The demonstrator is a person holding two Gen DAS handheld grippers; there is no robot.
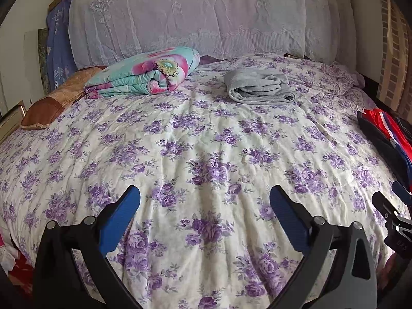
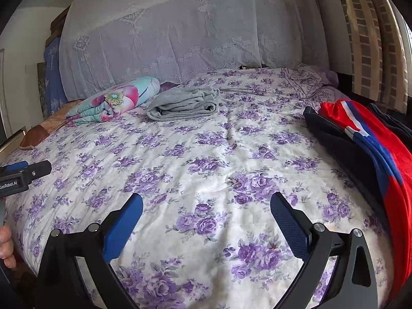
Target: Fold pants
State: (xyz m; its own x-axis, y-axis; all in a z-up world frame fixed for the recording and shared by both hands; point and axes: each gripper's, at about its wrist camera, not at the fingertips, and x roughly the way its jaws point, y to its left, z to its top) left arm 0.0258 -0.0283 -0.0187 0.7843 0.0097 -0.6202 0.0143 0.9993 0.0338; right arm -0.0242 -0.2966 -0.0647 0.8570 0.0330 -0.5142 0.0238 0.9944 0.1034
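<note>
Both your left gripper [image 1: 204,206] and right gripper [image 2: 206,212] hover spread-jawed over the bedspread [image 1: 206,141]; red pants [image 2: 381,141] lie at your right.

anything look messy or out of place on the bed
Only the red and dark clothes heaped unfolded along the bed's right edge. The grey pants and flowered blanket lie folded near the headboard.

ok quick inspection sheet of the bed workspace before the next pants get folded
surface: floral bedspread, middle bare
job's things: grey pants folded near the headboard; red and dark garments piled at the right edge, unfolded
clutter: folded floral quilt; brown pillow
grippers: left hand-held gripper open, empty; right hand-held gripper open, empty
cables: nothing seen
surroundings: lace-covered headboard; curtain on the right
</note>
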